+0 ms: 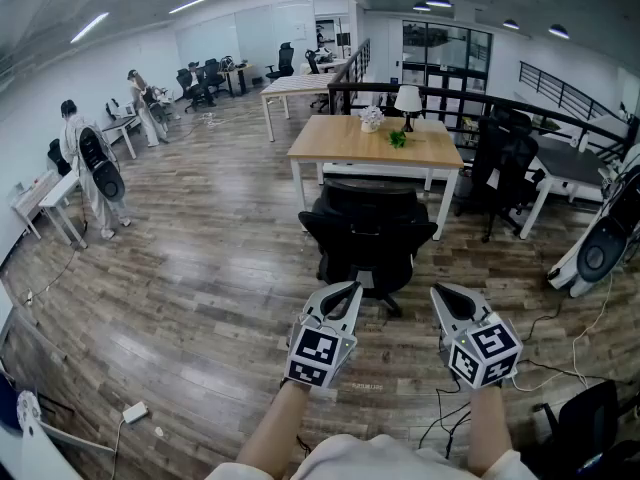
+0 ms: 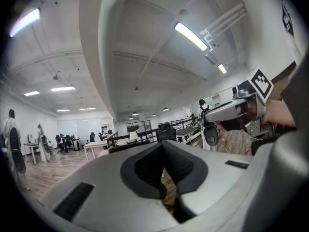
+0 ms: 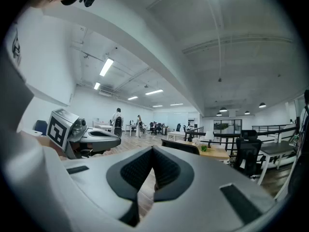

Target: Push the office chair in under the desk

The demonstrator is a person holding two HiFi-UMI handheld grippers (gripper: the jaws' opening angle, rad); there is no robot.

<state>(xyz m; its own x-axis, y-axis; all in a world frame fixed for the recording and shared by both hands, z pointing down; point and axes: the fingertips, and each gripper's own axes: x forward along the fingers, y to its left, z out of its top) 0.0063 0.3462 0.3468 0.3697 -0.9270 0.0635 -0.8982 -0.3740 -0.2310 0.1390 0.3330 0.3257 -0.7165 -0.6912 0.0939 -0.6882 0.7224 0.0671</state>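
Note:
A black office chair (image 1: 368, 230) stands on the wood floor with its back toward me, its seat at the near edge of a wooden desk (image 1: 345, 143) with white legs. My left gripper (image 1: 350, 288) and right gripper (image 1: 440, 290) hover side by side just short of the chair's back, both level and pointing at it, neither touching it. Each is shut with nothing between its pads. In the left gripper view the left gripper's tips (image 2: 162, 144) meet; the right gripper view shows the right gripper's tips (image 3: 153, 149) together, with the chair back (image 3: 182, 148) just beyond.
A lamp (image 1: 407, 98) and a small plant (image 1: 397, 138) sit on the desk. Another black chair (image 1: 505, 158) stands to the right by a white desk (image 1: 570, 163). Cables (image 1: 560, 368) trail on the floor at right. A person (image 1: 95, 168) stands at far left.

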